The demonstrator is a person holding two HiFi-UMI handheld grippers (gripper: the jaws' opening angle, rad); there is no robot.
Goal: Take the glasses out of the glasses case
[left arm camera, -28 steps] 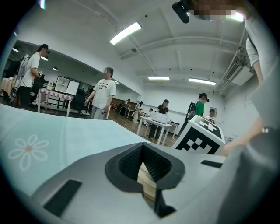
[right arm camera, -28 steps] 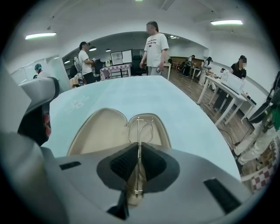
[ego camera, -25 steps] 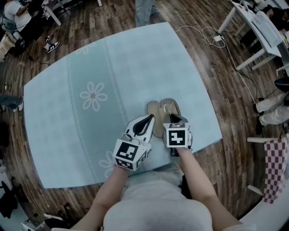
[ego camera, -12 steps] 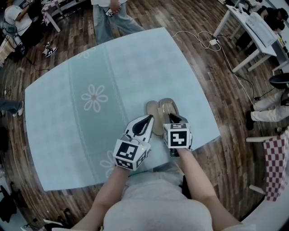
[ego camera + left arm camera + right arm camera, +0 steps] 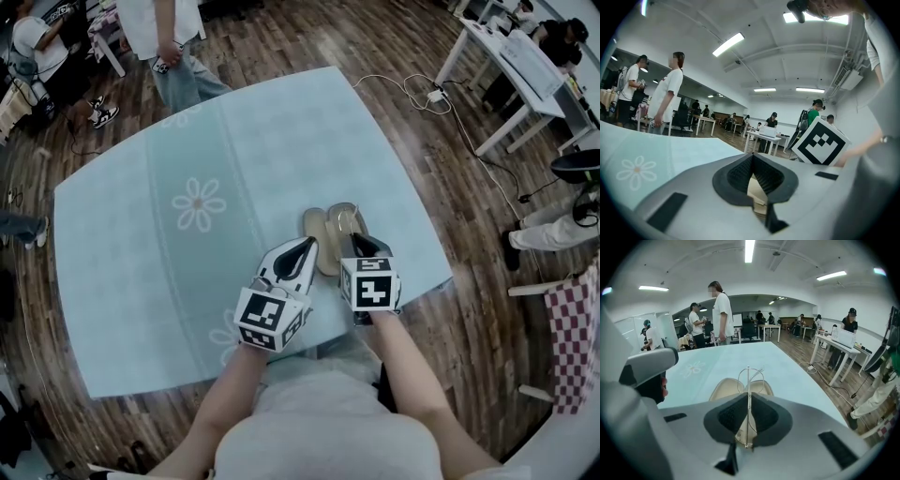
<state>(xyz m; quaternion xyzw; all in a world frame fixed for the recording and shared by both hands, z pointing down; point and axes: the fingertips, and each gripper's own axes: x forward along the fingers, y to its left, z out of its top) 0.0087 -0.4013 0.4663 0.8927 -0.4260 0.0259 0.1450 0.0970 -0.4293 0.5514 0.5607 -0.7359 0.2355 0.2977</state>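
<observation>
the only print is a black-and-white square marker on each gripper's cube [image 5: 373, 289]. the right gripper [image 5: 748, 414] is clamped on the thin wire glasses [image 5: 749, 380], held edge-on between its pads, just over the open beige glasses case [image 5: 323, 246]. the left gripper [image 5: 752, 171] pinches that case's near rim on the pale blue tablecloth [image 5: 187, 281]

Table [image 5: 272, 131]: glasses case [image 5: 323, 234] lies open on it, directly ahead of both grippers. Left gripper [image 5: 304, 249] sits just left of the right gripper [image 5: 360, 247], jaw tips at the case's left half. Glasses [image 5: 748, 390] between the right gripper's jaws, above the case's right half. Standing person [image 5: 169, 37] beyond the table, far ahead-left.
</observation>
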